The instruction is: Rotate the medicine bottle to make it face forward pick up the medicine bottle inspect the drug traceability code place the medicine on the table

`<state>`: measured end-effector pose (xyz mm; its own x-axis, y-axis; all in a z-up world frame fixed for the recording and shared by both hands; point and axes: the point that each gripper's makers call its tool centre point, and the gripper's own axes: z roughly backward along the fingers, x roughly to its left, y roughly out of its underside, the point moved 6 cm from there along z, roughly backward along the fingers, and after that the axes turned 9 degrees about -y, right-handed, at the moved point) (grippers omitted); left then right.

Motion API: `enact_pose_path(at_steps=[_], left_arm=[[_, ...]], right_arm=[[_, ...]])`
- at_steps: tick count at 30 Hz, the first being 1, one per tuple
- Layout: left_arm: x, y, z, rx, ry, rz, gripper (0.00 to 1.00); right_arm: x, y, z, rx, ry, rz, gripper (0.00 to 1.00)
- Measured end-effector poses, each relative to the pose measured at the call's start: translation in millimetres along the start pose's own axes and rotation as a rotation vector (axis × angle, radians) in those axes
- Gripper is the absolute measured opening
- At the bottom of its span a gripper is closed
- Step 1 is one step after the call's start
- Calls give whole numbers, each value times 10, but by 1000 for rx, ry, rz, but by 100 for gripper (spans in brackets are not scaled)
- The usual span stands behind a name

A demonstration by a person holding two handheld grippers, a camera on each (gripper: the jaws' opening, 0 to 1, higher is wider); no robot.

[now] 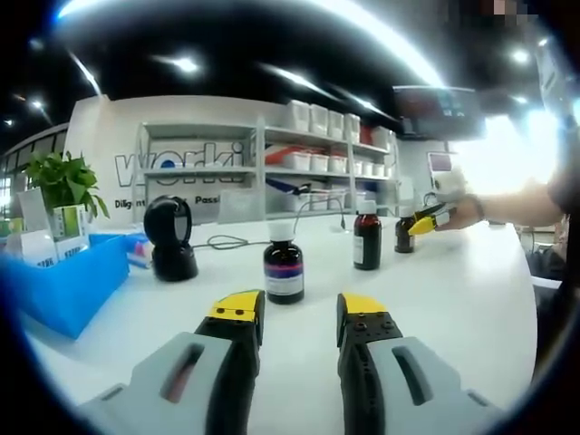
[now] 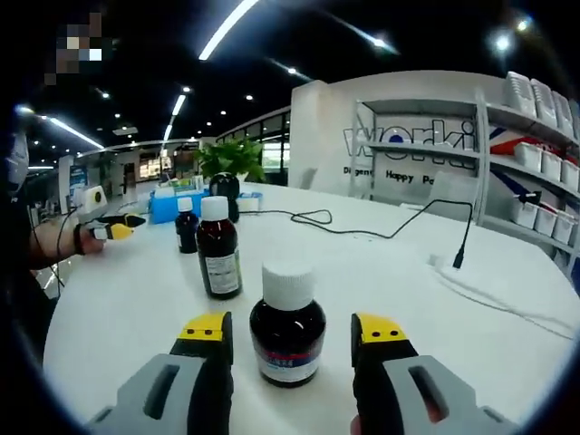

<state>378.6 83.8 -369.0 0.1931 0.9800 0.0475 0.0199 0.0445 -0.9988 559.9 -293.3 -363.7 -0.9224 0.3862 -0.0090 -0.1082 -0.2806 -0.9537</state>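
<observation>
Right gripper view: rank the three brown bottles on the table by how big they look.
1. The bottle between the jaws looks largest, though it is nearest the camera.
2. The middle bottle looks taller but slimmer, so true size is unsure.
3. The far bottle looks smallest, partly from distance.

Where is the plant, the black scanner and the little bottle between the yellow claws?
plant [image 1: 63,179], left gripper view, on its leaves.
black scanner [image 1: 169,237], left gripper view, on its round head.
little bottle [image 2: 287,328], right gripper view, on its dark body.
</observation>
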Motion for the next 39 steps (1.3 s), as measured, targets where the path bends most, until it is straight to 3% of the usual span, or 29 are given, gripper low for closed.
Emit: enact_pose_path(at_steps=[3,7,13,39], left_arm=[[-2,-1,1,1,-2,-2,25],[-1,-3,3,0,-4,-3,25],[-2,-2,4,-1,-4,-3,25],[-3,-1,10,-3,-2,-8,25]], right_arm=[[-2,-8,5,-4,-25,8,43],[20,-16,-6,-14,-51,-3,28],[91,-5,8,-22,-30,-4,28],[192,-7,-53,-19,211,-93,27]])
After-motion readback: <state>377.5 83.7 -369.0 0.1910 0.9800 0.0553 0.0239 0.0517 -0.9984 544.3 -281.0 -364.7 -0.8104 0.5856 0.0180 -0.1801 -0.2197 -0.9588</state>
